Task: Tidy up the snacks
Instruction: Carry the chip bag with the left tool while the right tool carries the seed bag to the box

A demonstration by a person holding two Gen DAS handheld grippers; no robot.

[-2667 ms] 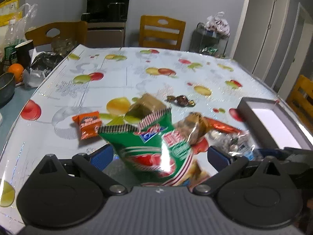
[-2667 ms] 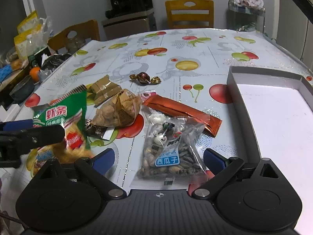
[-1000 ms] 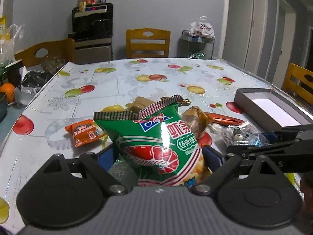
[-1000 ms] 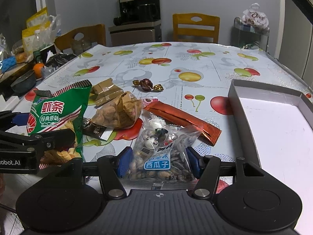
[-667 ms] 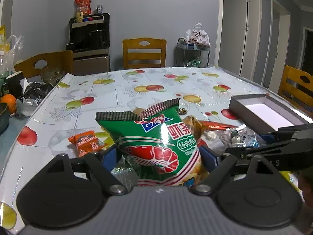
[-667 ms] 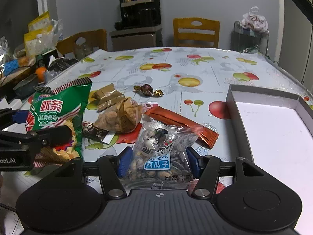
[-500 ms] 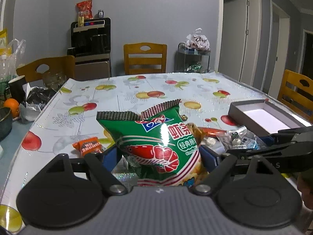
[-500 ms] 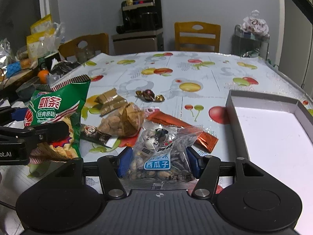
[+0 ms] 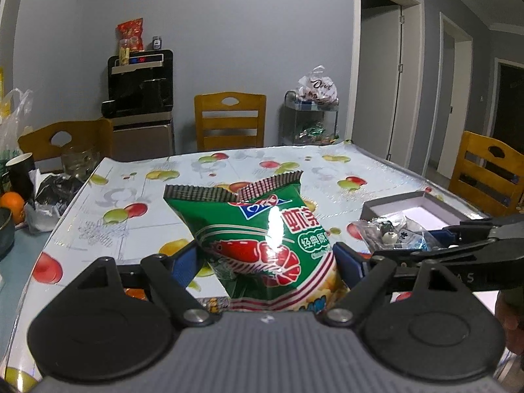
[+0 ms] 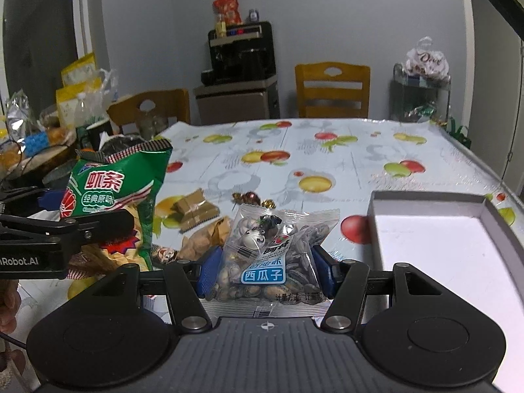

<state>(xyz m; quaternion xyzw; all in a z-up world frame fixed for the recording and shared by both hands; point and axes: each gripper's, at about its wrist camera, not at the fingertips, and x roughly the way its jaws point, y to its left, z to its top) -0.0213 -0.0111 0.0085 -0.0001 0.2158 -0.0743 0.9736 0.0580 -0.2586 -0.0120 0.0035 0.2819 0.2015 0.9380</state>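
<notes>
A green shrimp-chip bag stands upright between my left gripper's blue pads, which press its sides; it hangs above the table. In the right wrist view the same bag shows at the left in the left gripper. My right gripper is shut on a clear packet of melon seeds, also lifted. That packet and the right gripper appear at the right of the left wrist view. A grey box with a white inside lies at the table's right.
On the fruit-print tablecloth lie brown packets, a wrapped chocolate and a bag of nuts. A cup, an orange and bags crowd the left edge. Wooden chairs ring the table.
Both grippers have risen with their bags, so the table and the loose snacks sit lower in both views. The grips look unchanged.
</notes>
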